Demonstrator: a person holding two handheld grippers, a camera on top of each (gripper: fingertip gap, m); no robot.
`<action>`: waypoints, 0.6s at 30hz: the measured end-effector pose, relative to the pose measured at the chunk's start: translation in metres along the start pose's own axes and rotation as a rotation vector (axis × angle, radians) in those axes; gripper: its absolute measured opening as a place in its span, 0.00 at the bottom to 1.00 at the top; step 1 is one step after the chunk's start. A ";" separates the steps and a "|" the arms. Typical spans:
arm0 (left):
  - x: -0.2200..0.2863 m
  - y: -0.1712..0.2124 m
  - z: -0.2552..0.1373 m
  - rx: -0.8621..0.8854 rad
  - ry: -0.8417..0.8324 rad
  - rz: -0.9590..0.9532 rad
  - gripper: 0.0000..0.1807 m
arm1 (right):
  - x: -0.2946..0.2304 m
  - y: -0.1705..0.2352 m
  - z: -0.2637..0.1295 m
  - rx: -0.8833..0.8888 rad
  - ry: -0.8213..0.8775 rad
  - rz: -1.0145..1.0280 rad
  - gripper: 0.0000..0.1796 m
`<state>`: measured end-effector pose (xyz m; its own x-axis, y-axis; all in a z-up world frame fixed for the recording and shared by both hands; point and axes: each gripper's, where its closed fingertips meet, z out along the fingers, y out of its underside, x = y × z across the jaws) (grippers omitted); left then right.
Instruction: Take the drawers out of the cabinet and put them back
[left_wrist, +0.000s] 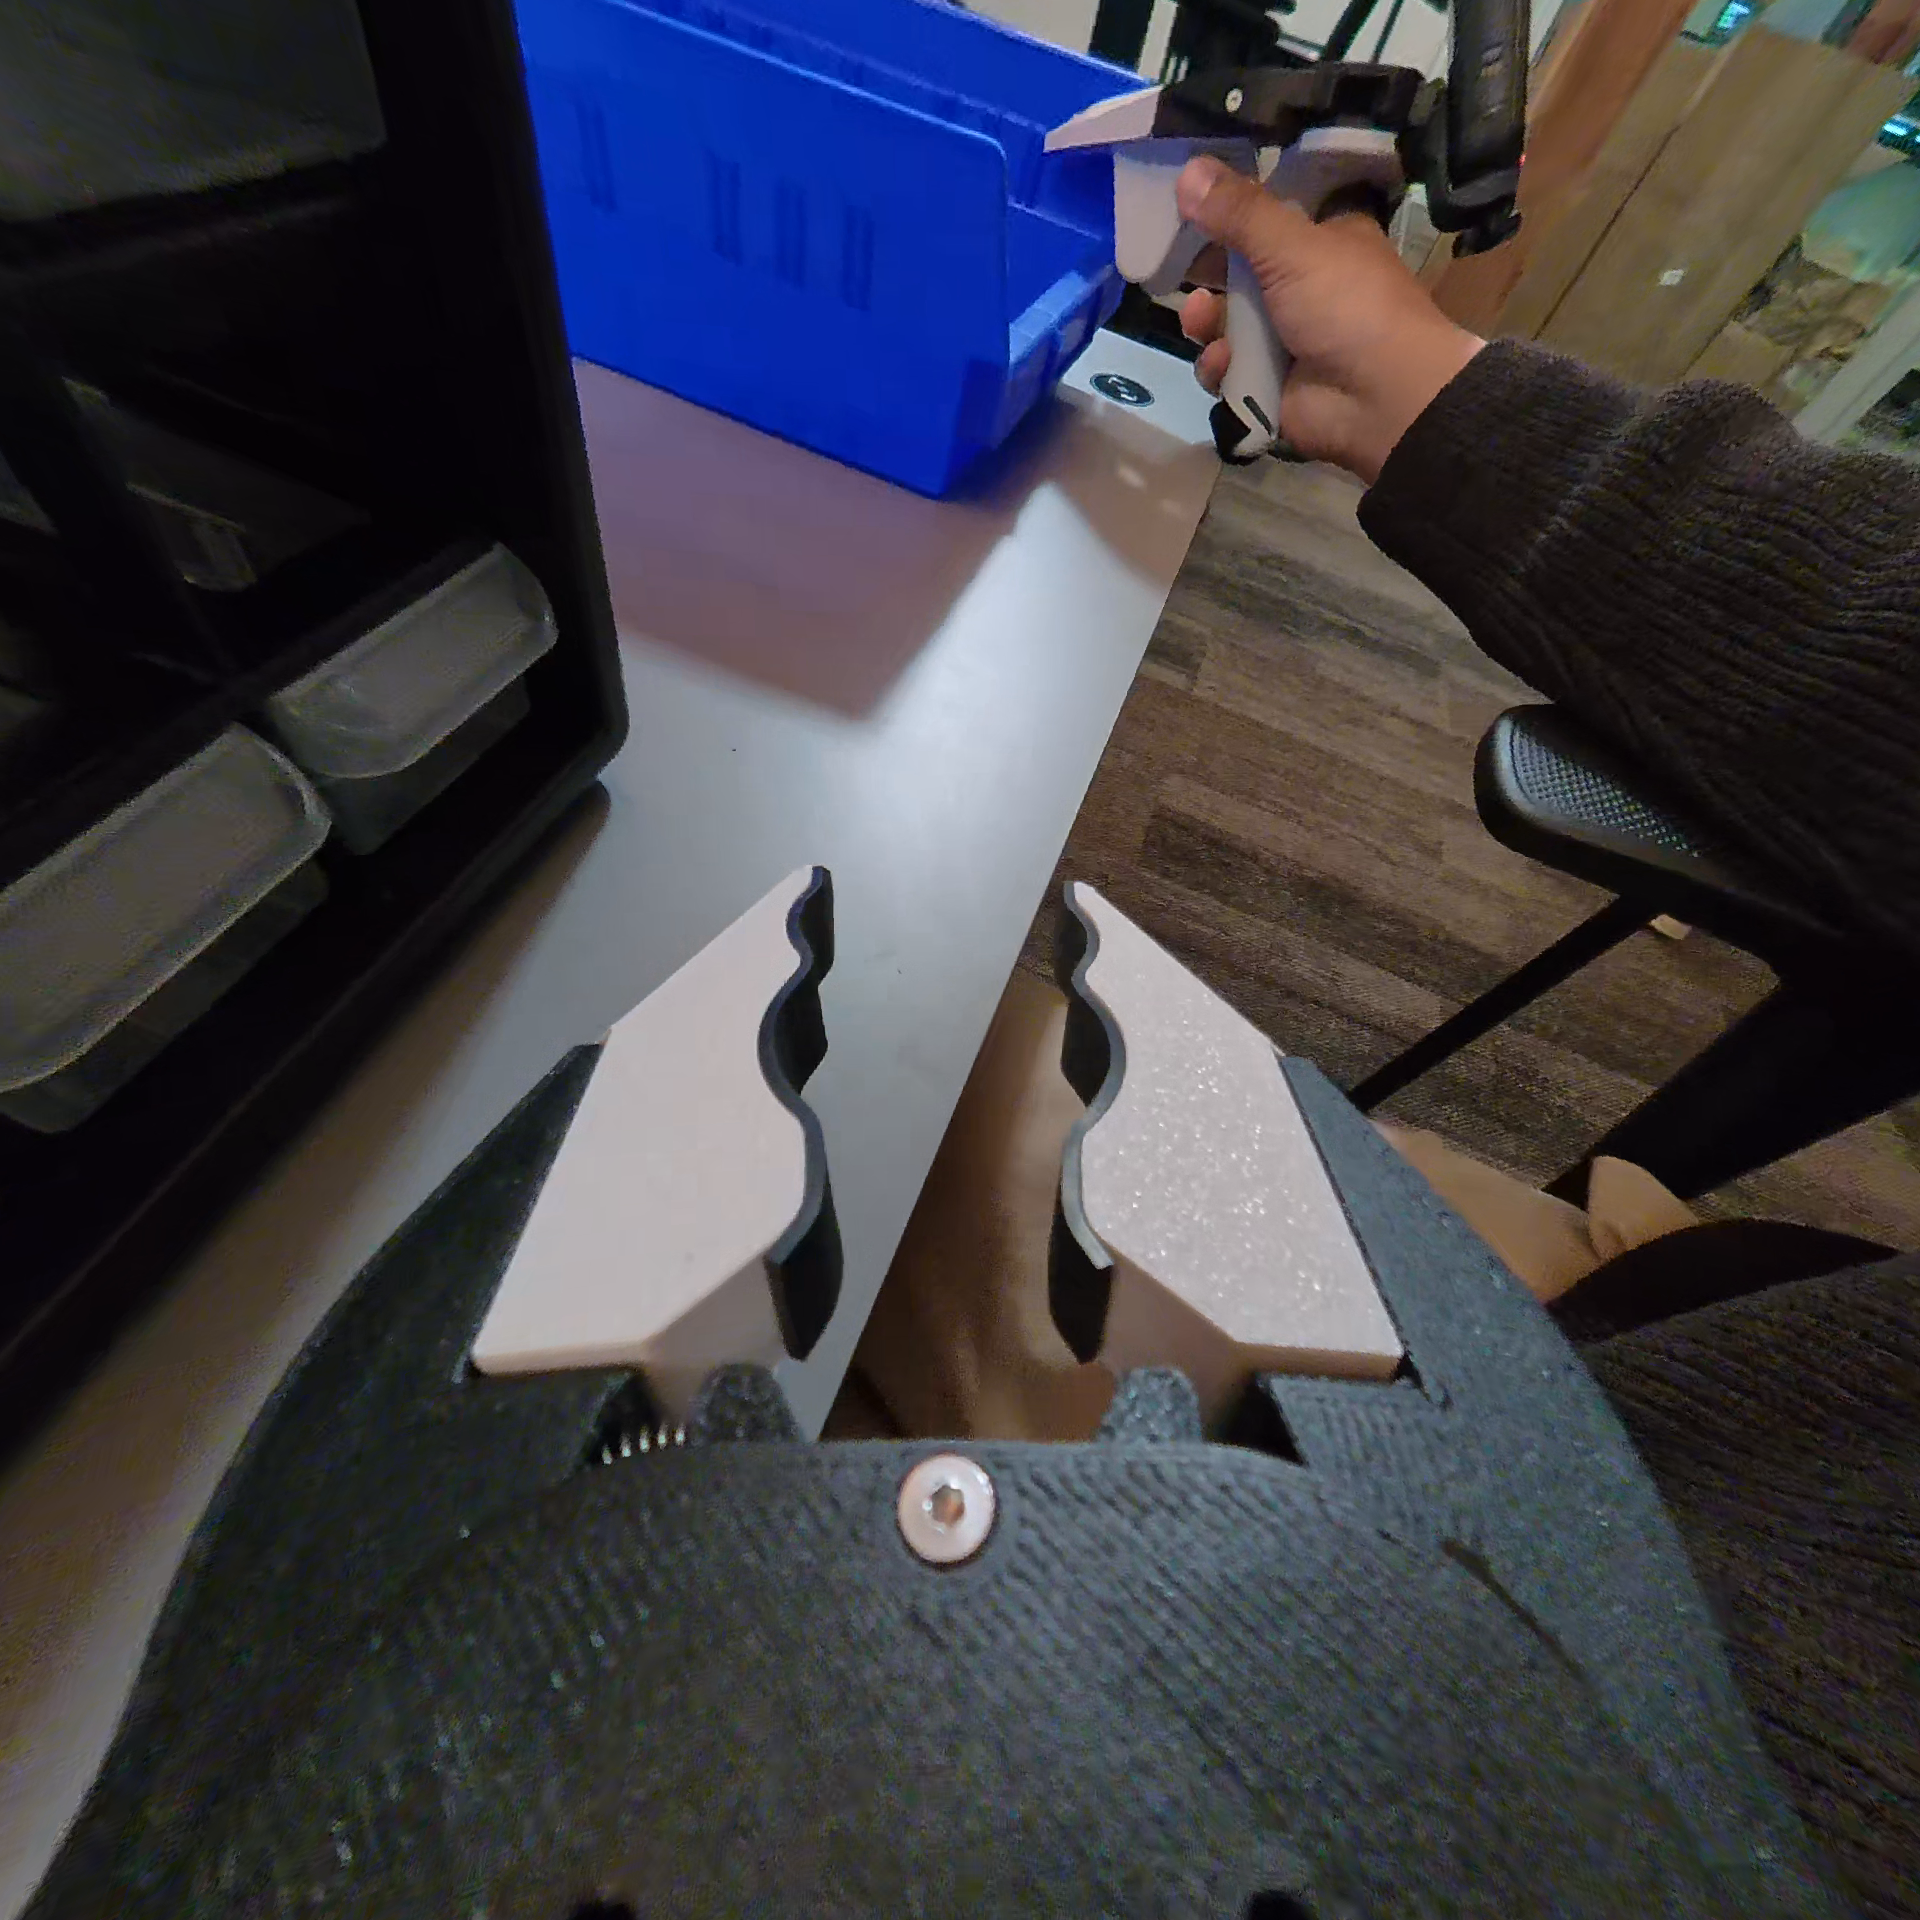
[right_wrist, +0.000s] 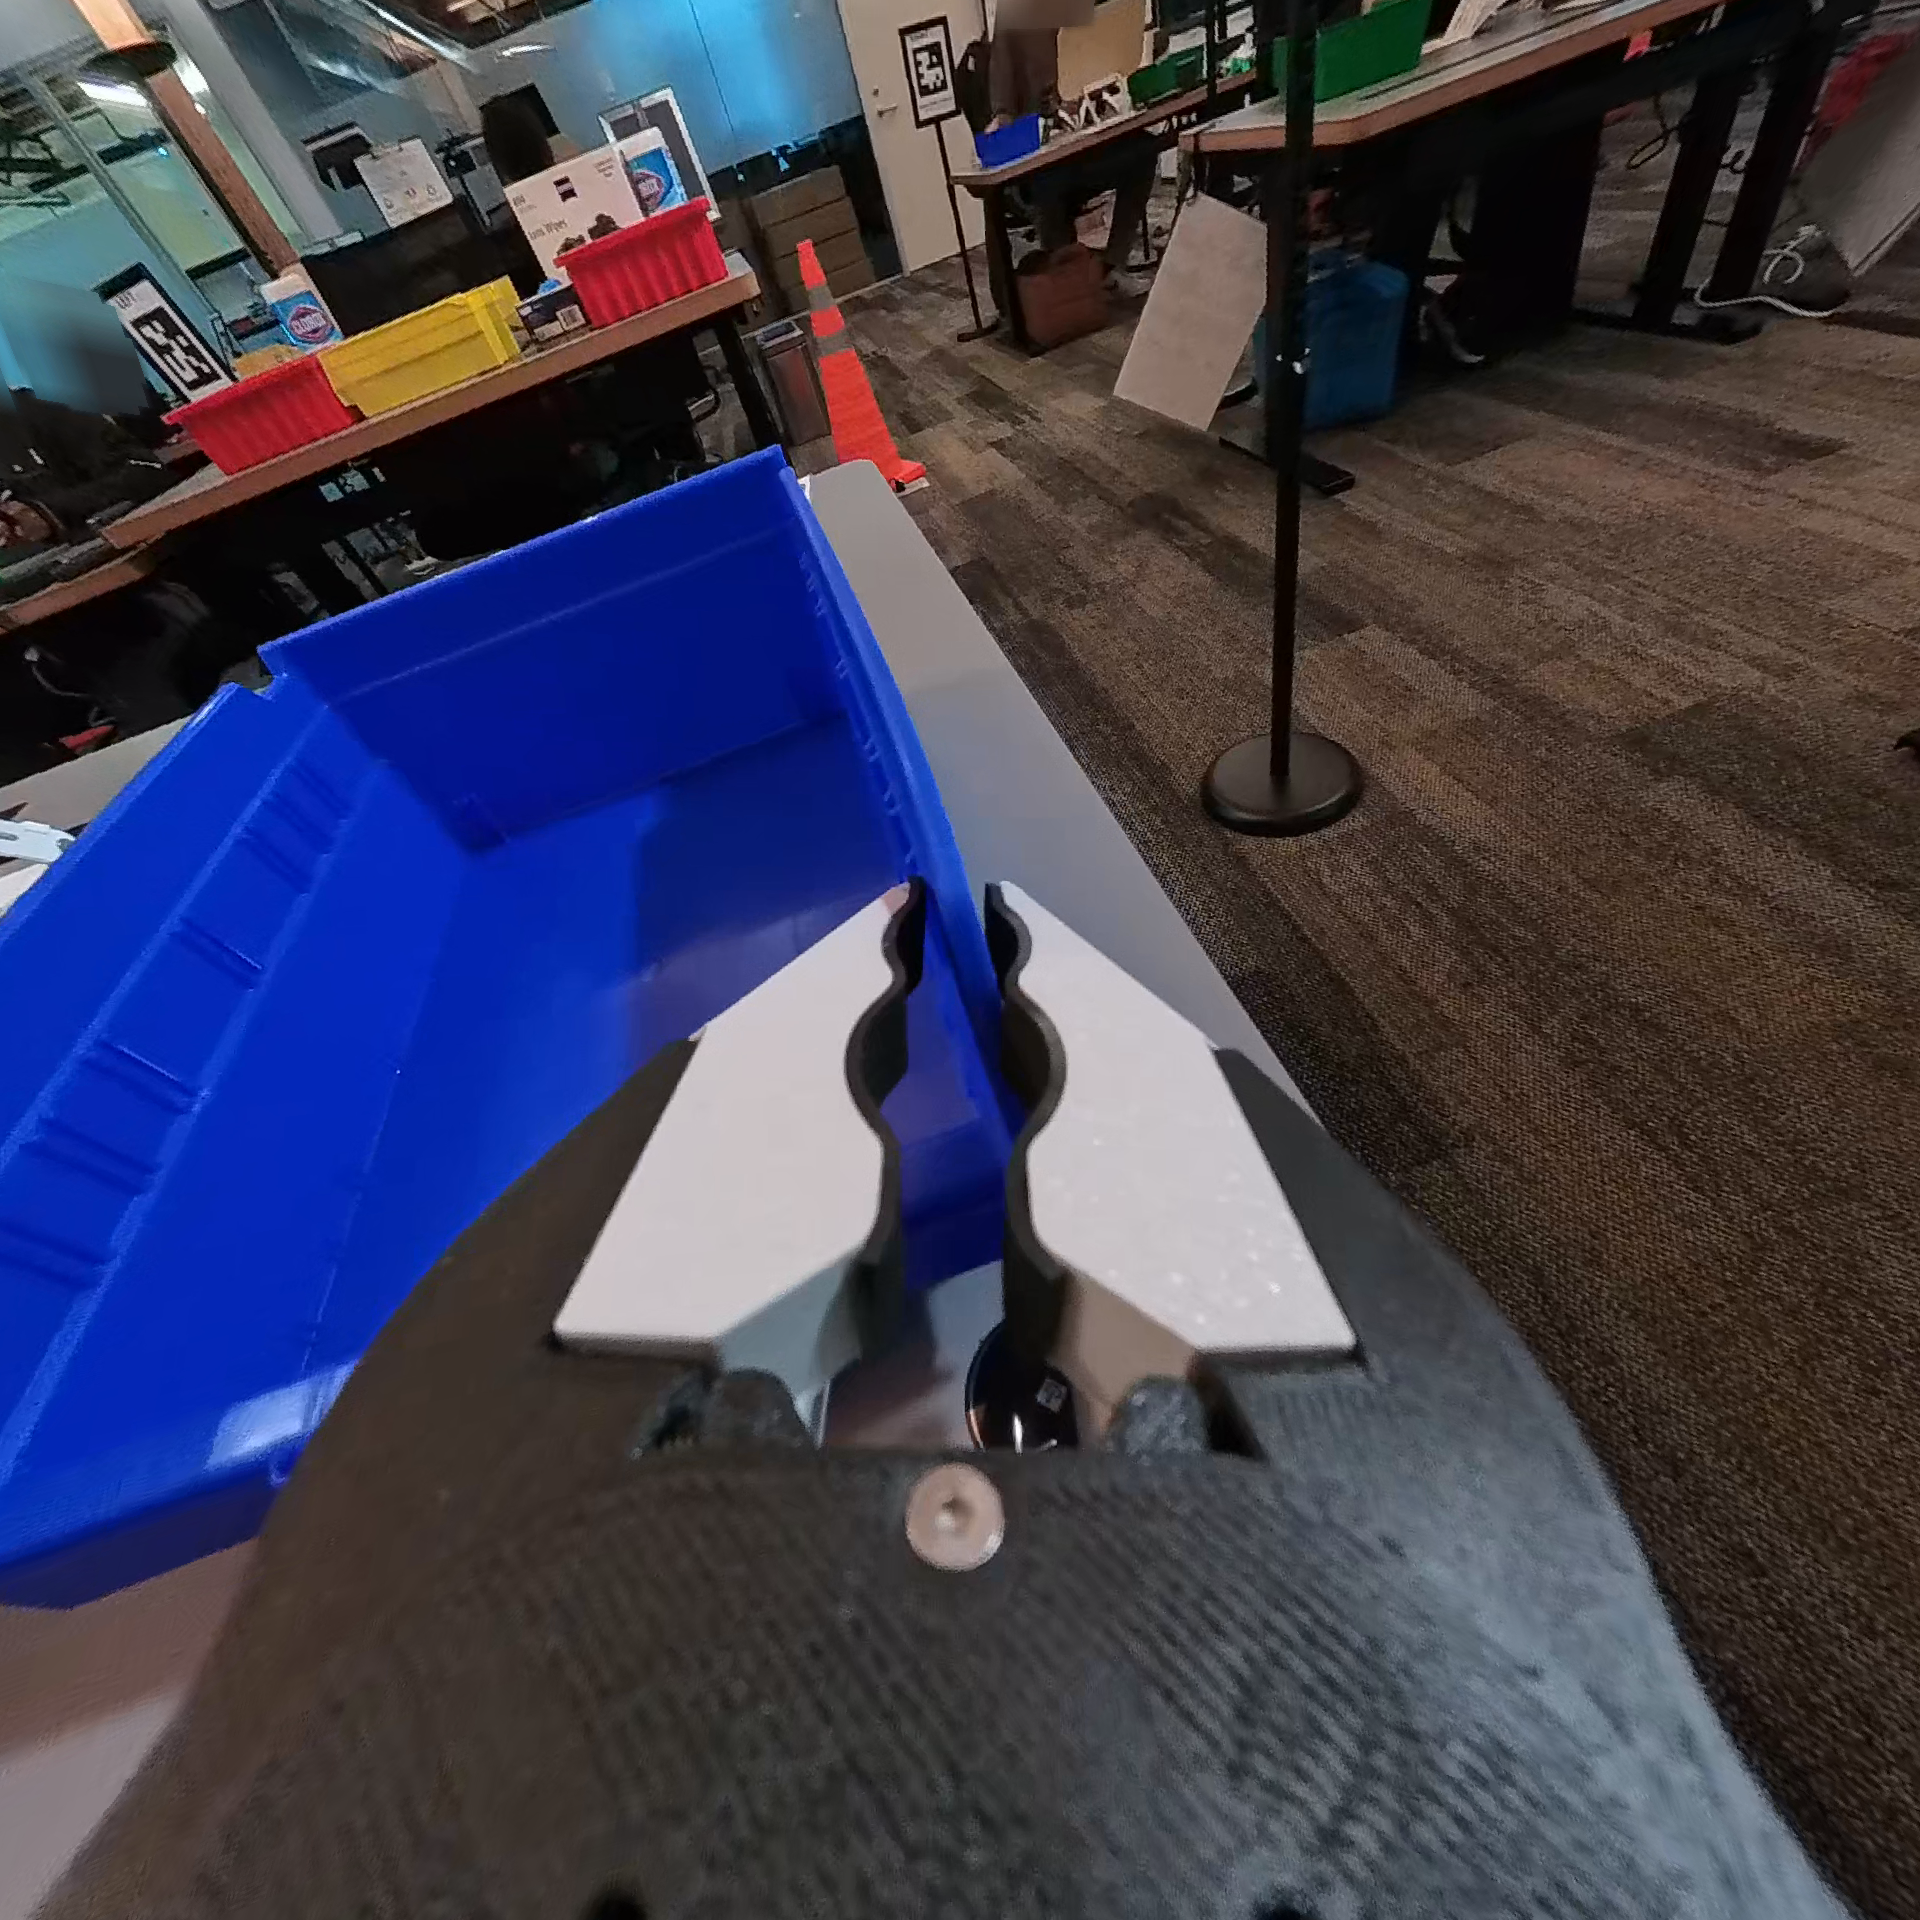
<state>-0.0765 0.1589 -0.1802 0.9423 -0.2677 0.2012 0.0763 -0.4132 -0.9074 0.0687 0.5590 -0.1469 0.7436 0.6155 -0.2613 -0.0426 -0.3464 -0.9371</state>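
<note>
The black cabinet (left_wrist: 312, 416) stands on the grey table (left_wrist: 831, 644) at the left of the left wrist view. Two clear drawers (left_wrist: 405, 686) (left_wrist: 145, 914) sit in its lower slots, sticking out a little. My left gripper (left_wrist: 945, 894) is open and empty, low over the table's front edge, to the right of the cabinet. My right gripper (right_wrist: 954, 899) is empty, its jaws a narrow gap apart, over the right wall of a blue bin (right_wrist: 416, 935). It also shows in the left wrist view (left_wrist: 1081, 135), held by a hand (left_wrist: 1320, 312).
The blue bin (left_wrist: 790, 260) stands on the table behind the cabinet and looks empty. A black chair armrest (left_wrist: 1590, 810) is to the right of the table edge. A black pole stand (right_wrist: 1283, 769) is on the carpet. Other tables with coloured bins are far behind.
</note>
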 end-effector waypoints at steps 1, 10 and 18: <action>-0.001 -0.001 -0.001 0.004 -0.004 0.008 0.22 | 0.000 0.000 0.000 0.000 0.003 -0.001 0.06; 0.006 0.000 0.002 -0.004 -0.007 0.019 0.22 | -0.003 -0.044 -0.039 0.159 0.114 0.000 0.21; -0.002 -0.017 -0.004 0.047 -0.032 0.068 0.26 | -0.210 -0.069 -0.089 0.432 -0.362 -0.181 0.08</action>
<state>-0.0811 0.1632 -0.1637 0.9557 -0.2652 0.1273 0.0265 -0.3535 -0.9351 -0.0249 0.3903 -0.0066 0.4928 0.8665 -0.0798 -0.2604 0.0593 -0.9637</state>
